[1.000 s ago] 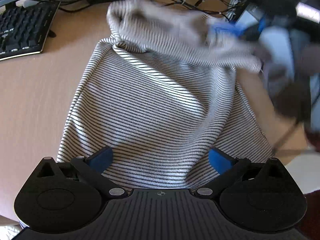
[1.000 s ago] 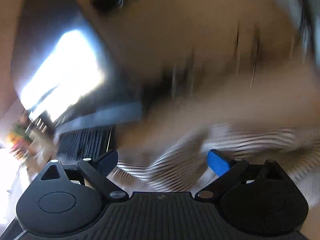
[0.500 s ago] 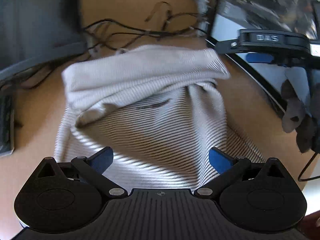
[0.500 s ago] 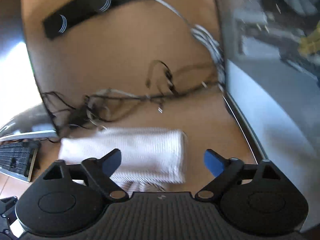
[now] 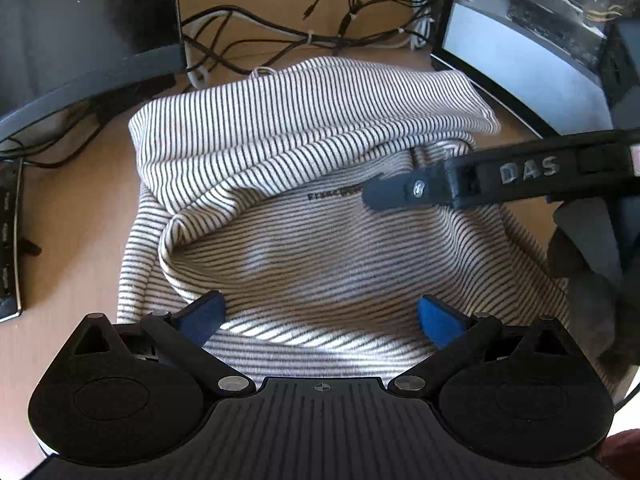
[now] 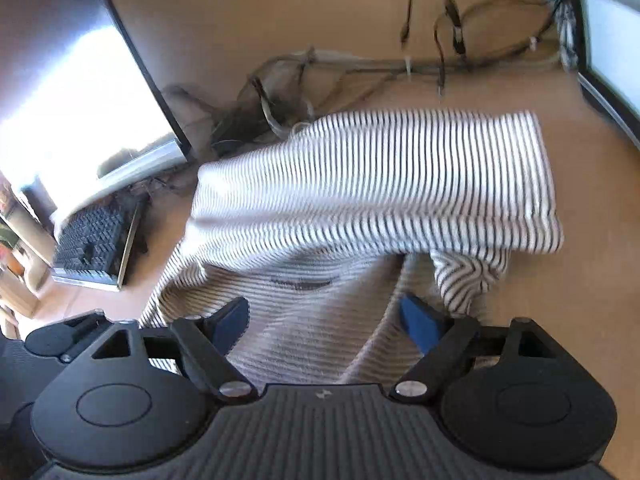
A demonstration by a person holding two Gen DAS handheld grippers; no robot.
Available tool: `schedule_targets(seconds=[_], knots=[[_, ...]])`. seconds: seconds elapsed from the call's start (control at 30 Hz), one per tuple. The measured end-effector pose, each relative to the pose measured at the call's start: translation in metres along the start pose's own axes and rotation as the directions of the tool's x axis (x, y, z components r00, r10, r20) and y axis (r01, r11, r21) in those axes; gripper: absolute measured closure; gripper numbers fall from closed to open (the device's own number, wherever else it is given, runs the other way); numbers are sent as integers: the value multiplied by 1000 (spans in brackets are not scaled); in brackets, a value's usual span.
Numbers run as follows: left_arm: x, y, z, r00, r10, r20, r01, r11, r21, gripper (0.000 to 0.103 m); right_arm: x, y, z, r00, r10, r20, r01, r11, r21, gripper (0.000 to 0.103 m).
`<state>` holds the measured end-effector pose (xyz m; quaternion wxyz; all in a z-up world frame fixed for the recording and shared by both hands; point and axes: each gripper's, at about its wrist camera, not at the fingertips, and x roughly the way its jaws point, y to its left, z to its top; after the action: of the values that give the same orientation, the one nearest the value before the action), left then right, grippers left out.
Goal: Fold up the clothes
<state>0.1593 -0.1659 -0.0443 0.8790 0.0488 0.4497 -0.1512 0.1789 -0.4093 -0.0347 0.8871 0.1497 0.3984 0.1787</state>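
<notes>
A white shirt with thin black stripes lies on the wooden desk, its far part folded back over the body in a thick band. My left gripper hovers open over the near half of the shirt, blue pads apart with only cloth below. My right gripper is open too, above the shirt's near right part. In the left wrist view the right gripper's black finger reaches in from the right, just above the neck label under the fold.
Tangled cables run along the desk's far side. A monitor stands at the left and another screen at the right. A black keyboard lies left of the shirt. A gloved hand shows at the right edge.
The far part of the shirt has been laid over the body and let go. Both grippers have drawn back and the right one has lowered toward the shirt.
</notes>
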Motion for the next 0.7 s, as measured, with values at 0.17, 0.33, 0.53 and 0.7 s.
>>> schedule_targets(seconds=[0.17,0.33,0.53,0.7], knots=[[-10,-3,-18,1000,11,9,-10,1000,-20,0,-19,-3,-3,999,30,-30,-29,999,16,17],[-31,-13,-43,1000,7,3,-6,999,-36,0,-35,17,-21,998,8,-57,-14,996,-94,17],[-51,-20,-59,997,-65,-44,61,995,-76,0,-43,35,-44,998,-47,-42,38,978,-205,17],[-58,-25,-62,988,-129,-84,121,988,-99,0,-60,42,-38,984,-157,81,168,973,-156,17]])
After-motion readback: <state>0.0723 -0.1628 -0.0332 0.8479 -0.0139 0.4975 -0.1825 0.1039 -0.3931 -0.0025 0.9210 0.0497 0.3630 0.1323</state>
